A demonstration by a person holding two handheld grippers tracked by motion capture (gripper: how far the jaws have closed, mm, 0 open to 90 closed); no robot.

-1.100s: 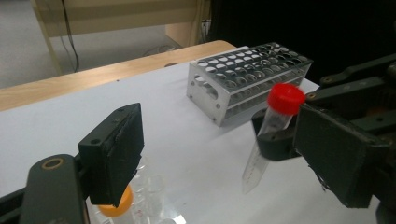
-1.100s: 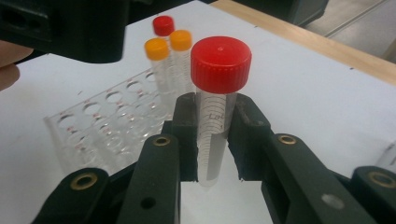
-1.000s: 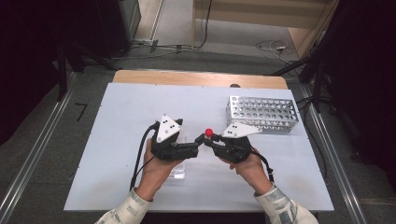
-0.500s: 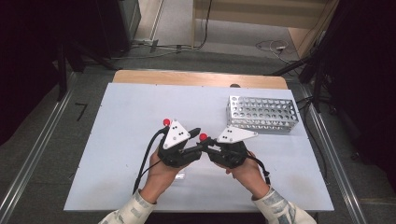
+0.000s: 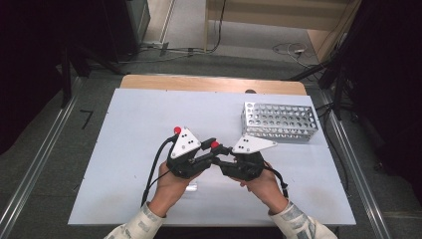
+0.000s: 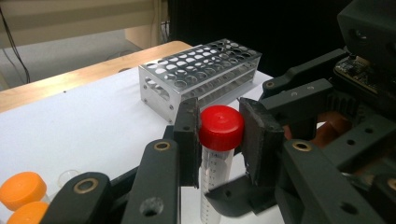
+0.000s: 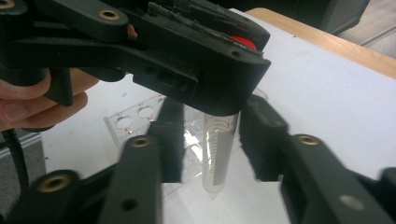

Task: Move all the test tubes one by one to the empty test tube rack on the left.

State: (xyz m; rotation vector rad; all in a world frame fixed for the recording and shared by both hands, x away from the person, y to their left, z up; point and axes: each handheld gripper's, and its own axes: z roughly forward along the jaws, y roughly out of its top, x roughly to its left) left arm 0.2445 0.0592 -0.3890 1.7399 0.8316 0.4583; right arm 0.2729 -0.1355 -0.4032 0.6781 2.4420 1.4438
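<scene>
The left claw [image 6: 219, 135] grips the red cap [image 6: 222, 127] of a clear graduated tube [image 6: 211, 179], its two black jaws having just closed in on the cap from either side; the left jaw's pad lies flat against it, and the right pad meets its other side. The tube hangs upright below the cap, clear of the table. In the right gripper view the right claw [image 7: 211, 144] has its jaws around the lower body of the same tube [image 7: 218, 149], one on each side with a gap showing between each pad and the glass-clear wall; these jaws have just been opening, so the right claw stands released. The tube's pointed bottom hangs just above the white table [image 7: 327, 93]. Behind it lies a flat clear plastic rack [image 7: 140, 116] with round holes. From the high view the two claws meet nose to nose near the front middle of the table [image 5: 129, 119], the left claw [image 5: 211, 145] and right claw [image 5: 225, 149] nearly touching. A perforated metal rack [image 5: 279, 121] stands well apart at the far right. Two orange caps [image 6: 21, 191] sit low at the left gripper view's edge.
</scene>
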